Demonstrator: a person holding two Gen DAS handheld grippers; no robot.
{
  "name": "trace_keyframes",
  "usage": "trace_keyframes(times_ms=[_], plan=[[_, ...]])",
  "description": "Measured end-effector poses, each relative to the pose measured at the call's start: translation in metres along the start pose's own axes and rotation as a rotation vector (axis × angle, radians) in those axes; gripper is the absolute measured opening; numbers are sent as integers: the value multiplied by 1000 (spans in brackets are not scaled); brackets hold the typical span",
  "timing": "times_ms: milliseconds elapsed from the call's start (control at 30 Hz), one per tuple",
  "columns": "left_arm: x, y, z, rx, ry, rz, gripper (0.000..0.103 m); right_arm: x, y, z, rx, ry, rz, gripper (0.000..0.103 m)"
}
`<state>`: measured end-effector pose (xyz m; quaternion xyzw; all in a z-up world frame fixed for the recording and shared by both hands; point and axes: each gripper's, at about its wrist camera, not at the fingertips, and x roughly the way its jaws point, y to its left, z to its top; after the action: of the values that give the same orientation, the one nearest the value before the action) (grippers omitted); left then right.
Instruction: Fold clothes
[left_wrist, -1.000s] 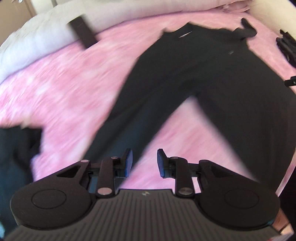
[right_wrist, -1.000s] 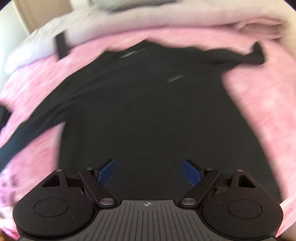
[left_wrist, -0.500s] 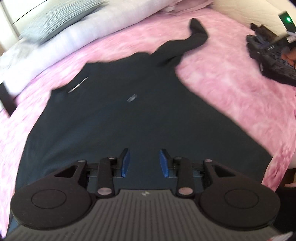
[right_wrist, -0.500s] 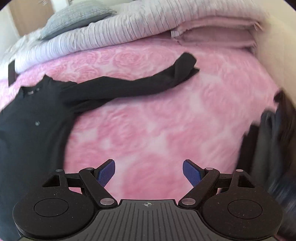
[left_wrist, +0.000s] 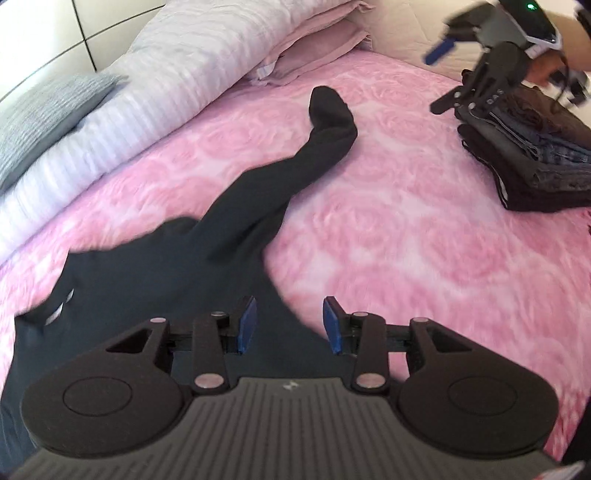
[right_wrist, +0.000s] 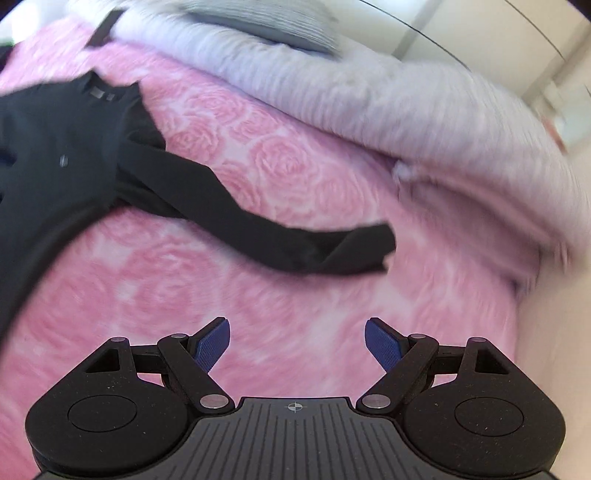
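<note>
left wrist: left tongs (left_wrist: 289, 325) opening, empty, above black shirt (left_wrist: 155, 280); right tongs (right_wrist: 297, 345) released.

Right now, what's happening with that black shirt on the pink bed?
A person is folding clothes with a gripper in each hand. The black long-sleeved shirt lies spread on the pink rose-patterned bedspread, one sleeve stretched out, not yet folded. The left gripper hangs over the shirt with its jaws opening and nothing between them. The right gripper is open and empty above bare bedspread. A stack of folded dark clothes sits at the bed's edge.
</note>
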<state>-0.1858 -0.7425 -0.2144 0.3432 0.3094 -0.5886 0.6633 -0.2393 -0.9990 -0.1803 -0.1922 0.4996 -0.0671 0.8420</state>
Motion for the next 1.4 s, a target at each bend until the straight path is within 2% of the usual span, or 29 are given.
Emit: trace_keyframes(times_ms=[167, 333, 400, 467, 567, 667, 733, 767, 800, 900, 967, 1033, 1133, 1200, 1267, 1400], plan=[[32, -25, 39, -28, -18, 48, 35, 48, -27, -12, -442, -54, -2, 83], [77, -53, 77, -60, -18, 100, 38, 115, -66, -22, -631, -71, 61, 83], [97, -67, 95, -12, -41, 110, 40, 135, -80, -23, -665, -73, 96, 83], [119, -81, 112, 61, -66, 119, 42, 153, -99, -21, -600, -52, 133, 83], [163, -99, 141, 147, -87, 106, 44, 173, -135, -16, -359, -4, 187, 83], [210, -113, 166, 237, -80, 86, 43, 181, -158, -21, -226, 21, 216, 83], [230, -114, 178, 264, -70, 59, 23, 182, -166, -26, -200, 26, 237, 83], [234, -108, 185, 233, -67, 37, 3, 182, -168, -27, -199, 25, 249, 83], [233, -99, 189, 187, -79, 34, 0, 182, -169, -28, -200, 17, 259, 83], [223, -56, 198, 27, -127, 67, 0, 184, -164, -27, -216, -25, 276, 83], [221, -25, 200, -38, -136, 113, 0, 185, -159, -25, -231, -59, 279, 83], [225, -2, 202, -78, -128, 153, 0, 190, -148, -22, -297, -86, 261, 83], [231, 24, 202, -133, -118, 171, 1, 196, -129, -19, -426, -128, 212, 83], [232, 30, 202, -158, -118, 156, 2, 199, -121, -15, -471, -164, 167, 77], [231, 29, 199, -164, -123, 132, 4, 204, -121, -7, -427, -173, 164, 77], [229, 19, 187, -140, -132, 113, 7, 217, -144, 13, -192, -150, 234, 77]])
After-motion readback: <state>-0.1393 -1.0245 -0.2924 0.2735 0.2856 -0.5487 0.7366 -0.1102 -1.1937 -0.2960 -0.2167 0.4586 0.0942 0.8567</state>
